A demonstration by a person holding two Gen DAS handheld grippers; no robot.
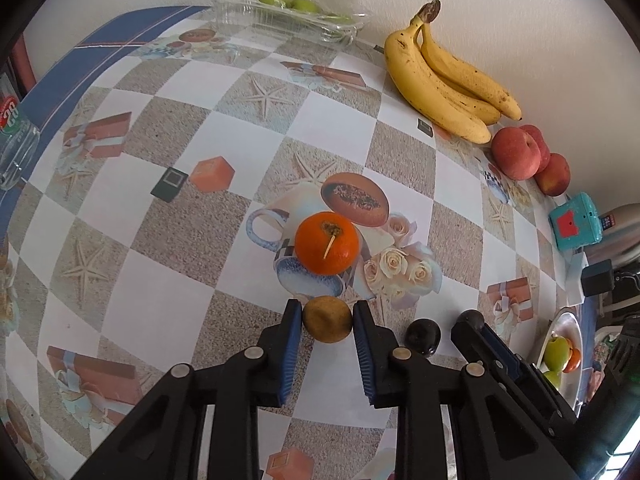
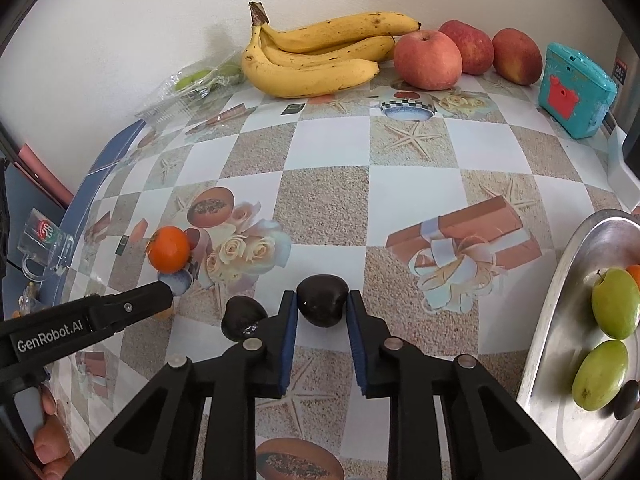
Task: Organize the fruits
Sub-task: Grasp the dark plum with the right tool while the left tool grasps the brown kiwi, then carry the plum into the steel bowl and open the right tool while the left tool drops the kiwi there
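Left tongs (image 1: 327,316) around brown fruit (image 1: 327,319), its underside hidden.

1. The steel tray (image 2: 560,320) ran off the right edge of the right wrist view, so part of its load went unseen.
2. An orange fruit (image 2: 634,272) on it showed only a sliver behind a green fruit (image 2: 616,304).
3. The left claw (image 2: 170,292) covered the fruit it gripped in that view.
4. The clear cup (image 1: 16,148) was cut by the left wrist view's edge.
5. Print on the teal box (image 2: 574,90) was too small to read.
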